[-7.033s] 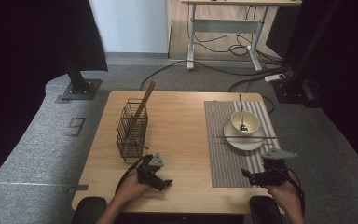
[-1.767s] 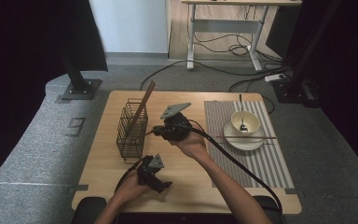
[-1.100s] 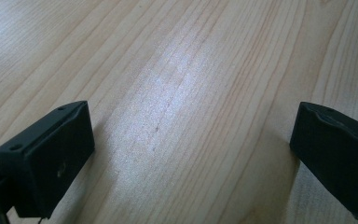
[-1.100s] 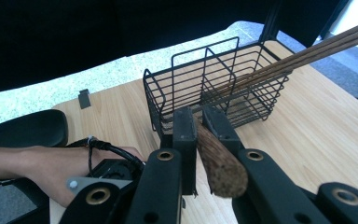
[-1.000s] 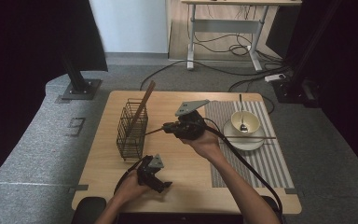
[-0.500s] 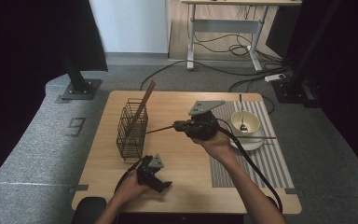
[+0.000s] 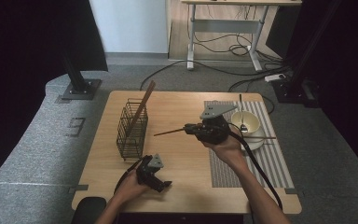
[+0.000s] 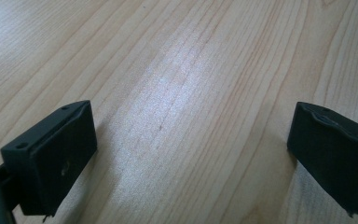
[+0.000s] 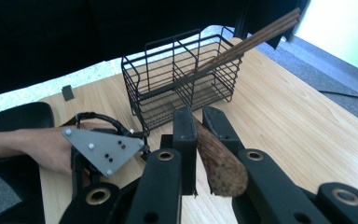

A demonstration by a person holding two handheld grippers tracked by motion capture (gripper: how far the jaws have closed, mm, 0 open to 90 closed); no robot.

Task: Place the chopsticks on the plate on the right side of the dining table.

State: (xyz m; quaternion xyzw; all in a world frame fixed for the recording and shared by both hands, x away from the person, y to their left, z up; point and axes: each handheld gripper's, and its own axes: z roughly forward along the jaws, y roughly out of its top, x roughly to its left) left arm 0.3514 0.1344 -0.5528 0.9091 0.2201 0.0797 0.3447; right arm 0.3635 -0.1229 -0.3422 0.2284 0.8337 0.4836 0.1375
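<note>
Carrying one brown wooden chopstick [image 7: 170,132] above the table, between wire basket and bowl.
I'm keeping the right gripper [image 7: 189,129] pinching it level; left gripper [image 7: 164,184], jaws spread, is resting empty.

On the counter [image 7: 177,163], the wire basket [image 7: 132,128] stands at nine o'clock with chopsticks [image 7: 142,105] leaning in it; the striped mat [image 7: 270,163] lies at three o'clock; on the mat's far end sits the bowl [image 7: 245,123]; a spoon [image 7: 241,114] rests in it.
</note>
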